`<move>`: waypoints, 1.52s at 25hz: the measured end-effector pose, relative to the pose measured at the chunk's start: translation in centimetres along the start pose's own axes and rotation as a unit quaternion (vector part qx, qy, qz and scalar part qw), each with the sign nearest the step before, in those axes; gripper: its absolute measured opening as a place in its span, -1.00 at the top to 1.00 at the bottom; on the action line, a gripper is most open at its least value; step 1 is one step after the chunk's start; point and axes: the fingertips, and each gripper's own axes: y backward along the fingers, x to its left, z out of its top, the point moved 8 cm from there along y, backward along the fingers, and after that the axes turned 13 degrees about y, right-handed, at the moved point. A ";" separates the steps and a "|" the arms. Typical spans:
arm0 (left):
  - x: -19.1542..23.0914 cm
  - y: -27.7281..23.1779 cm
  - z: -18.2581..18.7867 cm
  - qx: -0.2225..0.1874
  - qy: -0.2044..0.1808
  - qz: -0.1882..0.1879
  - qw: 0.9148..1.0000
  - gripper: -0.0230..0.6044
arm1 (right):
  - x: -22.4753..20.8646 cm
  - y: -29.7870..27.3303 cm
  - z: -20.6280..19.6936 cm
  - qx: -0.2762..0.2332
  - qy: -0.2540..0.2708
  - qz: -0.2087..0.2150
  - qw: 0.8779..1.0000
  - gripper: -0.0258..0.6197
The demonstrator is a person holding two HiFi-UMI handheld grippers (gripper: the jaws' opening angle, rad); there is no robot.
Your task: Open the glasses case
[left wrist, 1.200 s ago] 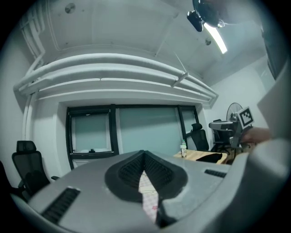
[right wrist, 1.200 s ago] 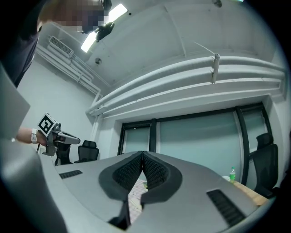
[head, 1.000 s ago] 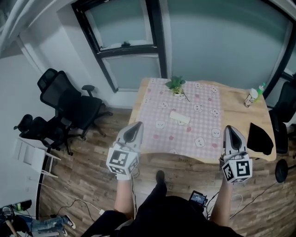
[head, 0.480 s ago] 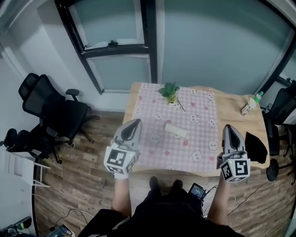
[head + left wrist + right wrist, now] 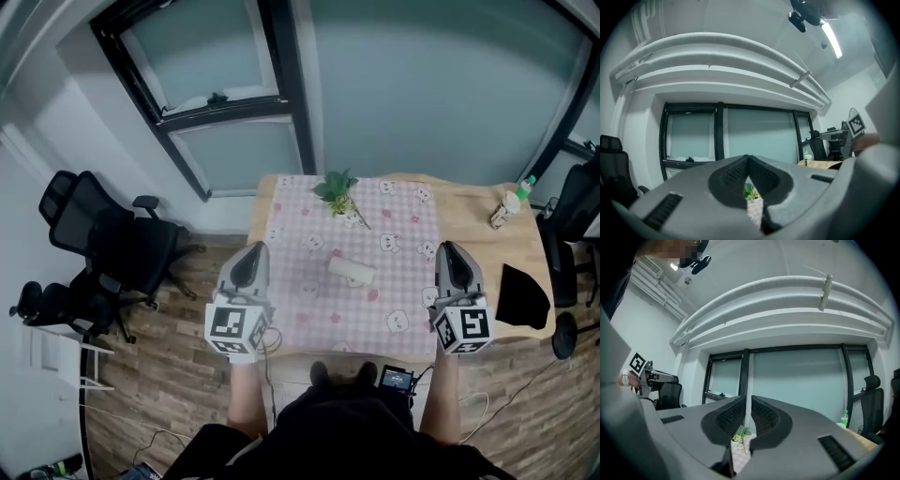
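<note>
The glasses case (image 5: 352,271), a small white oblong, lies shut in the middle of the pink checked cloth (image 5: 309,281) on the wooden table (image 5: 487,258). My left gripper (image 5: 251,251) is held level over the table's near left corner, well left of the case. Its jaws meet at the tip (image 5: 748,158) and hold nothing. My right gripper (image 5: 448,248) hovers over the near right part of the cloth, right of the case. Its jaws (image 5: 749,401) stand a thin slit apart and are opening, with nothing between them.
A small green plant (image 5: 336,190) stands at the cloth's far edge, and a bottle (image 5: 511,200) at the table's far right corner. A black object (image 5: 523,295) lies on the table's right end. Black office chairs (image 5: 112,239) stand at the left, windows behind the table.
Both grippers have come forward toward the table and now reach over its near edge. The table and case lie closer below me. The right jaws show a thin gap.
</note>
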 end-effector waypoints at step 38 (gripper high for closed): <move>-4.7 8.0 -8.9 0.159 0.035 0.034 0.986 0.93 | 20.7 -10.9 -34.5 0.194 0.491 0.290 0.798 0.72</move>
